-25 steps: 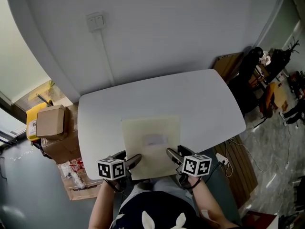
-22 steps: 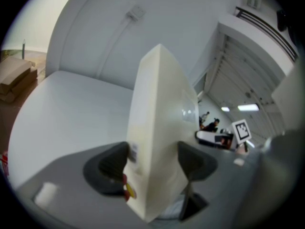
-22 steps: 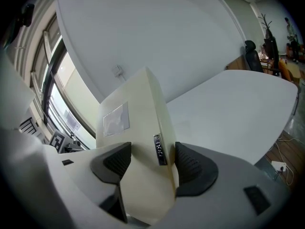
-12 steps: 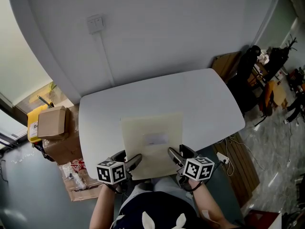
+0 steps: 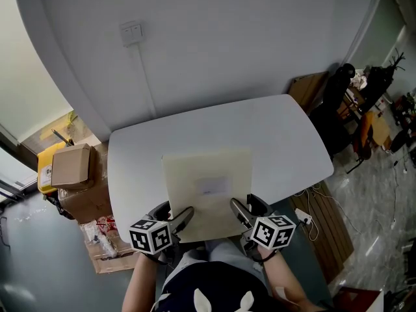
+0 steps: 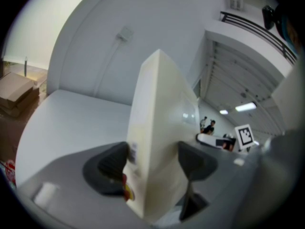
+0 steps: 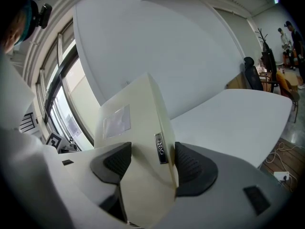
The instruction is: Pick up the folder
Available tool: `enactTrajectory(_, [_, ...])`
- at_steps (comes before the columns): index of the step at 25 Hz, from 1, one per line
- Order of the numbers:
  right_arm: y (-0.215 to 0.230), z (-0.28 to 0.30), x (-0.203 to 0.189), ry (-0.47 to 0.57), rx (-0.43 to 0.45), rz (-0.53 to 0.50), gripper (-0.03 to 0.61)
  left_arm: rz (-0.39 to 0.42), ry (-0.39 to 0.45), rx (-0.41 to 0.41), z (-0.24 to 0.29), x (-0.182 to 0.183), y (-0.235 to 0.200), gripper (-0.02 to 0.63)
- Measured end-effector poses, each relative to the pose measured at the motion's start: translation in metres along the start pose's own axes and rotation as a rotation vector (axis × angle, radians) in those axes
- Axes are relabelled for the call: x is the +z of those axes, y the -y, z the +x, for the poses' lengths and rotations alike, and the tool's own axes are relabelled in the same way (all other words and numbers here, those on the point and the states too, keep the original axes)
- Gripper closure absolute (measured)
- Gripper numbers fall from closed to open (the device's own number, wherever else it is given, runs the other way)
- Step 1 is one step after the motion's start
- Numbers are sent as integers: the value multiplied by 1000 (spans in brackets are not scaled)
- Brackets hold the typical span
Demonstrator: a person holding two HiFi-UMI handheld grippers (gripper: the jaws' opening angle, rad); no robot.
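Observation:
A cream folder (image 5: 208, 190) with a clear label pocket is held over the near half of the white table (image 5: 279, 135). My left gripper (image 5: 177, 221) is shut on its near left corner, and my right gripper (image 5: 242, 214) is shut on its near right corner. In the left gripper view the folder (image 6: 162, 128) stands edge-on between the dark pads of the left gripper (image 6: 152, 163). The right gripper view shows the folder (image 7: 133, 128) and its small metal tag clamped in the right gripper (image 7: 147, 163).
Cardboard boxes (image 5: 68, 166) and a yellow bin (image 5: 44, 168) stand on the floor at the left of the table. A dark chair (image 5: 338, 103) and a wooden panel (image 5: 325, 220) are at the right. A grey wall with a switch (image 5: 132, 31) backs the table.
The folder looks larger and its far edge sits higher in the head view: it has come up off the table. Both grippers have drifted slightly nearer the person, still clamped.

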State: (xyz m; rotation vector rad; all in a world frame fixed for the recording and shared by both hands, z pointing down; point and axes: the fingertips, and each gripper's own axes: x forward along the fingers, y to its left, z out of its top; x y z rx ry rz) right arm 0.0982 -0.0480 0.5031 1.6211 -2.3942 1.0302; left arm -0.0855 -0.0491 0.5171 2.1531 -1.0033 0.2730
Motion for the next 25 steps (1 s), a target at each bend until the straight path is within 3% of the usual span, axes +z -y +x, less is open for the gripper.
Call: enactTrajectory(25, [-2, 6, -2, -33, -17, 5, 291, -9, -12, 3, 0, 3, -6, 286])
